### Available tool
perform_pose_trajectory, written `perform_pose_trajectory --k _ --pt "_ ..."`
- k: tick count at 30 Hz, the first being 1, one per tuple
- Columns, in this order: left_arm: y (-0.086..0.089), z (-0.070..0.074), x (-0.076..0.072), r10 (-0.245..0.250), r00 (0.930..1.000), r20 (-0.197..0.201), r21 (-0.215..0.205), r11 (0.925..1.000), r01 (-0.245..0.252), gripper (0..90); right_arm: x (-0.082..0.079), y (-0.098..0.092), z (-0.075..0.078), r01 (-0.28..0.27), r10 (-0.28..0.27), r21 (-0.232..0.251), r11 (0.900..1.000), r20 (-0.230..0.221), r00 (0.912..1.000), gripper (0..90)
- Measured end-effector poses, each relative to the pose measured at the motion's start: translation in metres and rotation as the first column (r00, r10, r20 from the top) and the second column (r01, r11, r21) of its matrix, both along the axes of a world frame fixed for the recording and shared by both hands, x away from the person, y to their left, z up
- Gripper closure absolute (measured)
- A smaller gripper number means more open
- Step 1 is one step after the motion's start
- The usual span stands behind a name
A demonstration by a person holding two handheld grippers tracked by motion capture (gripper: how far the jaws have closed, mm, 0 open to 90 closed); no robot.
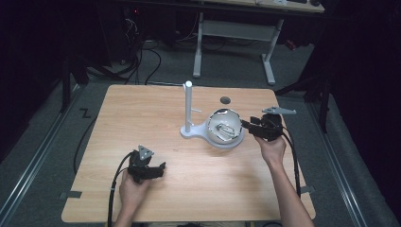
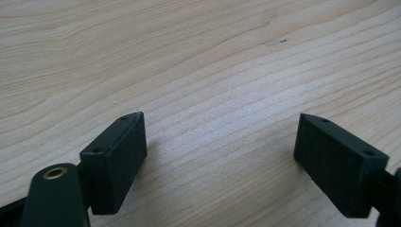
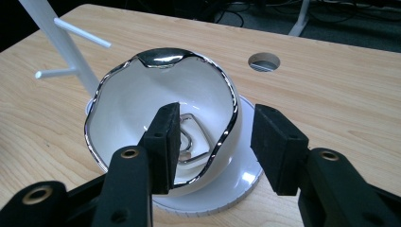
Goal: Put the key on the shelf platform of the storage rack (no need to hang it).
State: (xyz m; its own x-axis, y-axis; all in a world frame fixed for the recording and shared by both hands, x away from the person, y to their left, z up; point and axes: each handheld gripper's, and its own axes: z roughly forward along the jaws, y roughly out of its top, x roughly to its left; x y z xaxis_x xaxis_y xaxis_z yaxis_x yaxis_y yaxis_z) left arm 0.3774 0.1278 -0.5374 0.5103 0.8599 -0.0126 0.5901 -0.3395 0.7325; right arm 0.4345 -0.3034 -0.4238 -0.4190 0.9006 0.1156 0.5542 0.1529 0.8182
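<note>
Left gripper (image 2: pixel 220 156) fingers (image 2: pixel 116 161) apart above bare wooden table (image 2: pixel 198 56)

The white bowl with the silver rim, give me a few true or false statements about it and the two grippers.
1. The bowl sits on the round base of a white stand. True.
2. The right gripper has one jaw inside the bowl and one outside its rim. True.
3. The left gripper is shut on the bowl. False: it is open over bare table, away from the bowl.
4. The bowl lies upside down. False: it stands open side up.
5. The table has a round hole beyond the bowl. True.
</note>
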Motion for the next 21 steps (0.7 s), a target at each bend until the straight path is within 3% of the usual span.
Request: perform_pose_trajectory --k 8,16,21 --pt "0.000 0.000 0.000 0.000 1.0000 0.000 -0.001 1.0000 0.000 18.3 -0.009 -0.005 0.003 -0.004 0.004 -0.003 1.000 0.005 1.0000 53.0" --pt "0.000 0.000 0.000 0.000 1.0000 0.000 -0.001 1.0000 0.000 18.3 -0.024 -0.026 -0.002 0.038 -0.038 0.050 0.998 0.002 0.9993 52.3" --pt "0.000 0.000 0.000 0.000 1.0000 0.000 0.000 1.0000 0.000 18.3 -0.032 -0.034 -0.004 0.049 -0.049 0.053 0.997 0.009 0.9988 52.3"
